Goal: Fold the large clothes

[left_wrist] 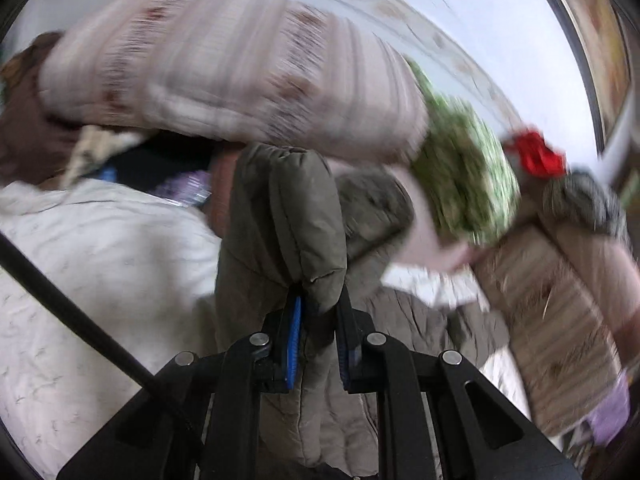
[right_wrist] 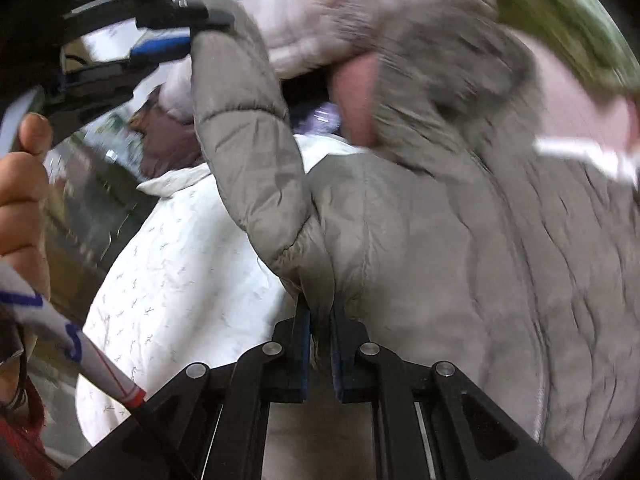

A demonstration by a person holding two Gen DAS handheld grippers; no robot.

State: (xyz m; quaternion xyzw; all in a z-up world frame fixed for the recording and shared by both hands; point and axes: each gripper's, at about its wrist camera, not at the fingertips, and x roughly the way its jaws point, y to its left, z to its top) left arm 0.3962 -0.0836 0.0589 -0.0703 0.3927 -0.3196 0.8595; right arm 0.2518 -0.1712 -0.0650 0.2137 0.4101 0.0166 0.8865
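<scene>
A grey-olive quilted puffer jacket (left_wrist: 280,216) hangs lifted above a white bedsheet (left_wrist: 100,264). My left gripper (left_wrist: 318,300) is shut on the end of its sleeve, which stands up in front of the camera. My right gripper (right_wrist: 320,308) is shut on a fold of the same jacket (right_wrist: 420,240) where the sleeve meets the body. In the right wrist view the left gripper (right_wrist: 188,36) shows at the upper left, clamped on the sleeve's end. The jacket's fur-trimmed hood (right_wrist: 448,92) lies blurred at the upper right.
A large pale striped pillow or quilt (left_wrist: 224,64) lies behind the jacket. A green patterned bundle (left_wrist: 464,168), a red item (left_wrist: 536,156) and a beige striped cloth (left_wrist: 552,320) sit to the right. A brown garment (left_wrist: 24,120) lies at the far left. The person's hand (right_wrist: 20,184) shows at left.
</scene>
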